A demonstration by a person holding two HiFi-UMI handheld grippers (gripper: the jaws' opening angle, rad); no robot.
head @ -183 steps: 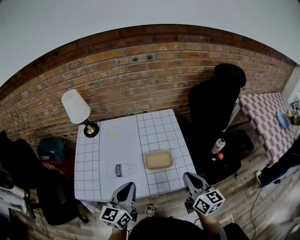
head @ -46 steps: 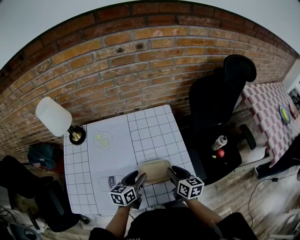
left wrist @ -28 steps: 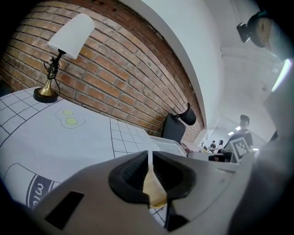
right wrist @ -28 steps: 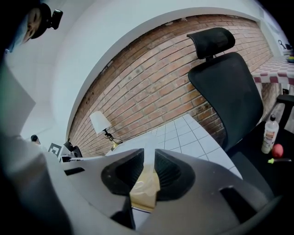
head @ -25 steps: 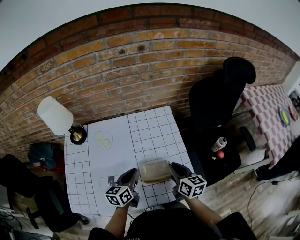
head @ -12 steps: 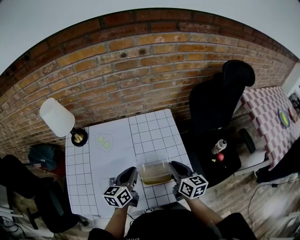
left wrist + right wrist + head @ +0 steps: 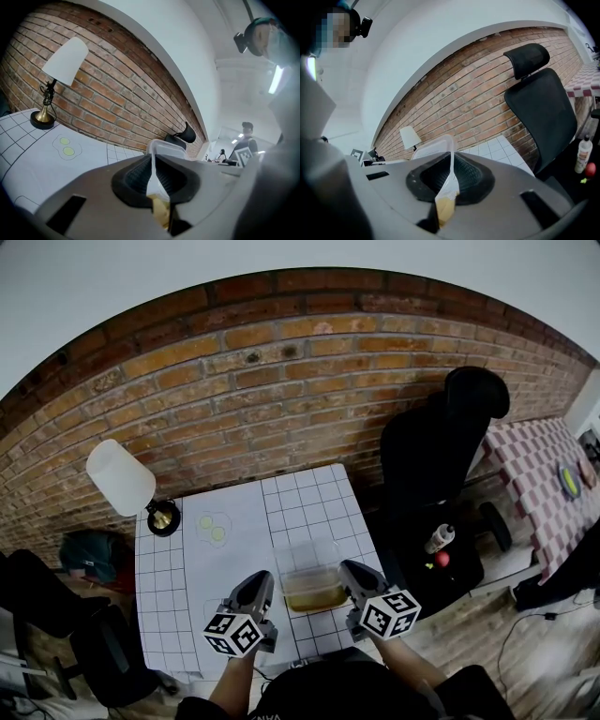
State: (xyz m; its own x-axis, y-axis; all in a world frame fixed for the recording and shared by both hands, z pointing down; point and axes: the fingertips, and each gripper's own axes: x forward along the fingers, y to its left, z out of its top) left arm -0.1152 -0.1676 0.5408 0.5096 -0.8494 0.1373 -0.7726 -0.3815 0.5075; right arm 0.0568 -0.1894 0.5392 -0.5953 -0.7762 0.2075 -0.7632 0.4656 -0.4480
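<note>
A clear plastic container (image 7: 312,585) with tan contents hangs above the white gridded table (image 7: 309,502), tipped so its open side faces away from me. My left gripper (image 7: 265,586) is shut on its left rim, and my right gripper (image 7: 349,577) is shut on its right rim. In the left gripper view the clear rim (image 7: 153,173) runs up between the dark jaws. The right gripper view shows the same container wall (image 7: 449,178) pinched between its jaws, tan contents low down.
A lamp with a white shade (image 7: 122,477) stands at the table's back left, beside a printed egg drawing (image 7: 214,526). A black office chair (image 7: 441,446) is to the right, with a bottle (image 7: 437,539) and a red ball (image 7: 441,559) on the floor. A brick wall is behind.
Both grippers came in from the table's near edge and closed on the container's two sides. In the last second they lifted it off the table and tipped it.
</note>
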